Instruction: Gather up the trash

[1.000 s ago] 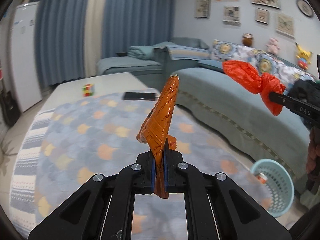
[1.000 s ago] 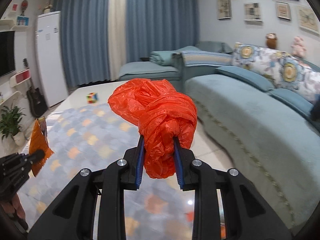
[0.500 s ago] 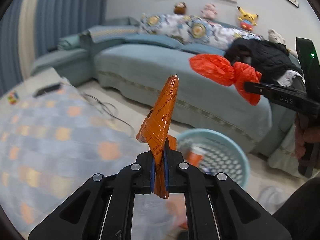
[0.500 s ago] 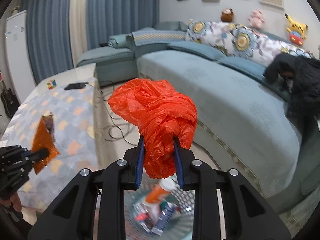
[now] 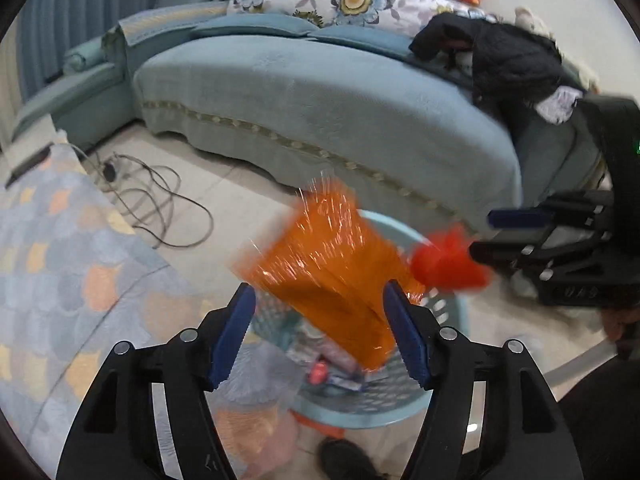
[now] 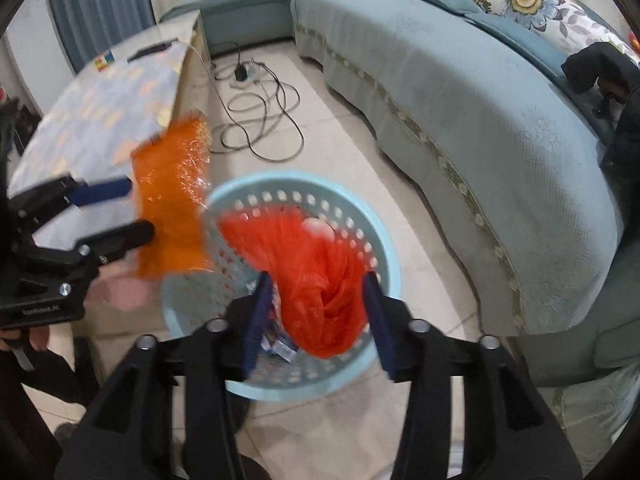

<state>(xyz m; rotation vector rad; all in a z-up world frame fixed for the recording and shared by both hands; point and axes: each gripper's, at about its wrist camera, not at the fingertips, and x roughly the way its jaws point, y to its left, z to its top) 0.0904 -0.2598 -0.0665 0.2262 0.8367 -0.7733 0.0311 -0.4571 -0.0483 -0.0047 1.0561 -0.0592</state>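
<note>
A light blue perforated waste basket (image 6: 384, 256) stands on the floor with trash inside; it also shows in the left wrist view (image 5: 448, 312). My left gripper (image 5: 320, 328) is open above it, and the orange snack wrapper (image 5: 332, 268) is blurred, loose between the fingers. From the right wrist view the wrapper (image 6: 172, 208) hangs at the basket's left rim. My right gripper (image 6: 316, 316) is open over the basket, and the red plastic bag (image 6: 316, 280) is blurred, loose between its fingers. The bag (image 5: 448, 264) also shows in the left wrist view.
A long blue-grey sofa (image 6: 480, 112) runs along the right, with a black jacket (image 5: 508, 60) on it. A low table with a patterned cloth (image 6: 104, 108) stands left. Cables and a power strip (image 6: 256, 104) lie on the tiled floor. A shoe (image 5: 344, 460) is near the basket.
Both grippers swung down over the basket and opened. The orange wrapper and the red bag have come free and are moving, blurred.
</note>
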